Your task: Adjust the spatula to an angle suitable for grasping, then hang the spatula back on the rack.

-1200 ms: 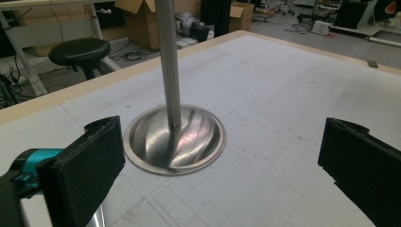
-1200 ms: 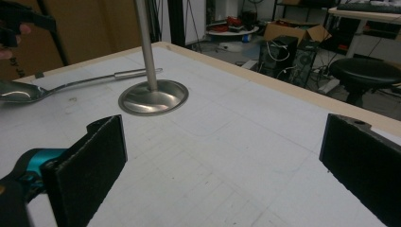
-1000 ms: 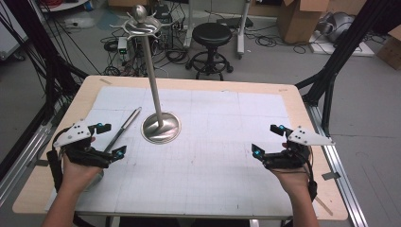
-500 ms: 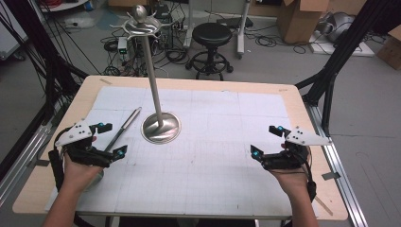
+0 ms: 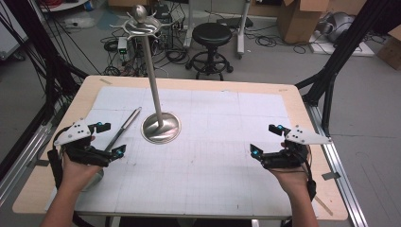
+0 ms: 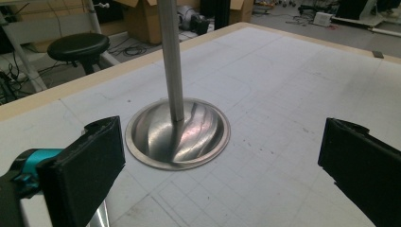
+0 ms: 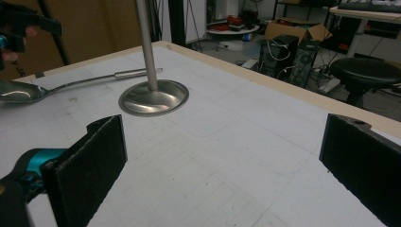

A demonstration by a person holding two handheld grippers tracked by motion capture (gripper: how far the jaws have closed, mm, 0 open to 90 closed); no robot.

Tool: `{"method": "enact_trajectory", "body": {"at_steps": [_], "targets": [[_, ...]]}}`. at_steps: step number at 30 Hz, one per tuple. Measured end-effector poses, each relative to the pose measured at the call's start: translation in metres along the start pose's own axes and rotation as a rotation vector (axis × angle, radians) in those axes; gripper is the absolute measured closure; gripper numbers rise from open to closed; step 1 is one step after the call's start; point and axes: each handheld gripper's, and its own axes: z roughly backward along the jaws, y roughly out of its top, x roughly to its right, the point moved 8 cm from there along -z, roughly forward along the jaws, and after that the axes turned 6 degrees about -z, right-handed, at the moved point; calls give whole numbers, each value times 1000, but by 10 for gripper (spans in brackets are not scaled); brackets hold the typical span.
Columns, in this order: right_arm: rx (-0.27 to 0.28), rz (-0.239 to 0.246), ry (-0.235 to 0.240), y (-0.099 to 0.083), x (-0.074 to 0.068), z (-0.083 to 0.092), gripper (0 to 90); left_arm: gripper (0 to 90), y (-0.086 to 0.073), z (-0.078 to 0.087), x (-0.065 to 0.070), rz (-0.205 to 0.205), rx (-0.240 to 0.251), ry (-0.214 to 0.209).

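Both my hand-held grippers open, the spoon waiting by my left.

High view: the spoon lies beside the stand, touching nothing, my left hand-held gripper over its bowl end. Left gripper view: jaws wide, so I should drop low and straddle the handle. Right gripper view: my right hand-held gripper hangs spread, idle.

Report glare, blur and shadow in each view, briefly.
High view: even overhead light, soft glare on the stand's base, faint shadows under both hands. Left gripper view: streaked reflections on the base, near jaws blurred, table sharp. Right gripper view: spoon and base gleam, jaws soft, background slightly hazy.
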Motion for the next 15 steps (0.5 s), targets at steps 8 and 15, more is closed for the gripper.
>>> {"method": "enact_trajectory", "body": {"at_steps": [8, 15], "targets": [[1, 1, 2, 1, 0, 0, 3, 17, -4, -2, -4, 10, -25, 2], [-14, -7, 3, -3, 1, -2, 3, 17, -5, -5, -14, 37, -47, 22]]}}
